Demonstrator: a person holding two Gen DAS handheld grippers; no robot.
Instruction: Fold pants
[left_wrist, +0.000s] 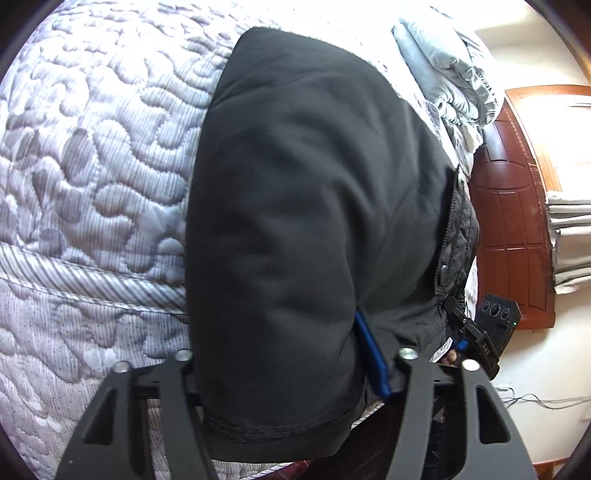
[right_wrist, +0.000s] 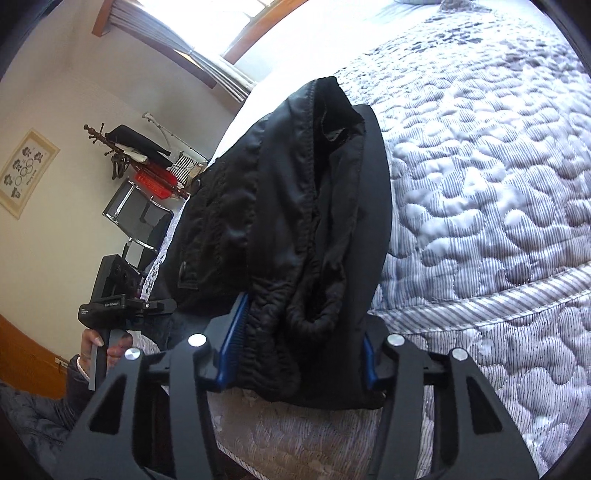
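Jaws of both grippers around pants (right_wrist: 306, 229)

Pants (right_wrist: 314, 221) on the bed (right_wrist: 480, 184), waistband between right gripper (right_wrist: 301, 354) fingers, hem in left gripper (left_wrist: 291, 373)

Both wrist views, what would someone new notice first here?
The black pants fill the middle of both views, draped over the near edge of the quilted bedspread. The right gripper clamps their bunched elastic waistband, and the left gripper has the plain hem end between its fingers. A folded grey blanket sits far back.
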